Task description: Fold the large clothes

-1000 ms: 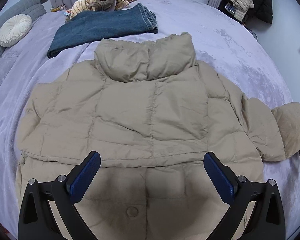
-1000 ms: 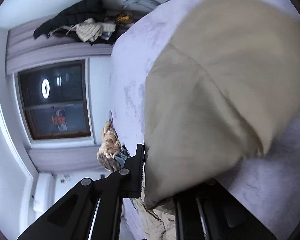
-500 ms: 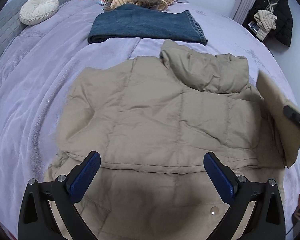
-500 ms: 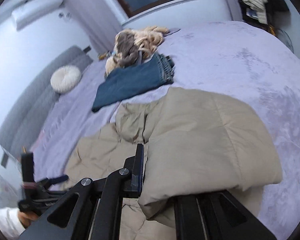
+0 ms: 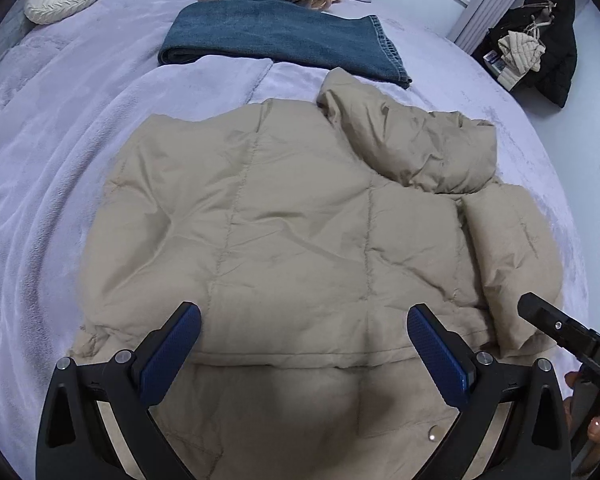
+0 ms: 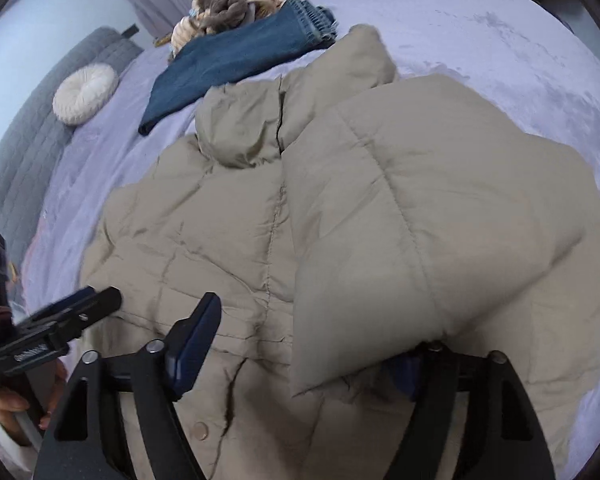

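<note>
A big tan puffy jacket (image 5: 300, 232) lies flat in the middle of the purple bed (image 5: 60, 168). Its right sleeve (image 6: 420, 240) is laid over the body of the jacket.

The left tool (image 5: 304, 352) hangs over the near hem with its two blue pads wide apart, holding nothing. The right tool (image 6: 312, 344) looks open too. One finger stands free on the left, and the sleeve end drapes over the other finger, so I cannot tell if the cloth is let go all the way.

What could go wrong? I think the puffy sleeve may spring back and slide off, because the jacket is full of air. If the right tool pulls away with cloth caught on that finger, it may drag the sleeve off again.

The right view shows the sleeve on top very close, and a round snap (image 6: 200, 430) near the hem. The left view shows the whole jacket, the hood (image 5: 412, 148) at the far end, the folded jeans (image 5: 276, 36) beyond it, and a dark coat (image 5: 548, 48) hanging far right.
</note>
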Tool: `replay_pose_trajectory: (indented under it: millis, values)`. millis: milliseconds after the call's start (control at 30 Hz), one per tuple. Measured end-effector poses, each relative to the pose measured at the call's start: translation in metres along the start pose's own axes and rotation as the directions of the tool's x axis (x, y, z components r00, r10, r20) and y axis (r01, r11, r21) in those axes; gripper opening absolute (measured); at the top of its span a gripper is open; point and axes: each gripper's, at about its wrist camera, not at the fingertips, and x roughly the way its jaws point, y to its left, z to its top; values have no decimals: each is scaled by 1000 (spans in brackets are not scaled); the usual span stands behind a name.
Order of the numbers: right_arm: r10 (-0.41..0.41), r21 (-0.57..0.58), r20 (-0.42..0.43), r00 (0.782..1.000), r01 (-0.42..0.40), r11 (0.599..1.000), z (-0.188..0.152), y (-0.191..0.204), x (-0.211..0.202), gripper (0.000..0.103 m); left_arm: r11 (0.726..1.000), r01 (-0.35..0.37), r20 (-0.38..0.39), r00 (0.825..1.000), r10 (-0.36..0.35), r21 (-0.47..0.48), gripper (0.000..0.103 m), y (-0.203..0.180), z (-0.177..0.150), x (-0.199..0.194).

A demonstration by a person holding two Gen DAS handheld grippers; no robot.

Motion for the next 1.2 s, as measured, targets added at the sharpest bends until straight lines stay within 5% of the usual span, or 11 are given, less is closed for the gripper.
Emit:
replay_pose_trajectory:
  millis: [67,200,300,467,667,700,733,800,867,1067,1200]
  values:
    - [22,121,61,998,-29,992,-5,-19,-23,80,997,67,-8,998,-67,-24,103,-1,5,2]
    - [52,396,193,980,-126,909,-8,-71,-45,75,987,146,-18,989,-147,-64,103,4,14,10]
    - [62,462,227,972,-163,872,2,-88,-45,10,969,220,-28,974,-224,-111,103,13,17,13]
    - [88,181,230,969,-131,975,29,-23,-49,10,897,378,3,922,-387,-230,103,41,20,8]
    - [126,-135,52,991,-118,984,17,69,-11,12,800,527,39,841,-540,-287,103,57,29,2]
    - [124,-159,10,992,-120,980,13,78,-2,23,788,544,32,828,-560,-288,103,55,31,5]
    - [128,-171,-38,991,-132,976,8,83,8,48,781,552,26,821,-571,-292,103,53,32,7]
    - [124,-163,-113,986,-142,976,-1,86,22,72,766,569,13,805,-593,-299,103,46,33,12]
    - [140,-144,-128,982,-158,977,-9,80,21,72,775,561,-2,809,-587,-291,103,40,33,18]
    - [177,107,-82,981,-168,980,-31,-6,-16,72,856,462,-90,866,-492,-231,103,23,36,41]
    - [160,412,-7,987,-143,900,-64,-105,-46,72,884,431,-114,884,-454,-180,103,4,41,56]
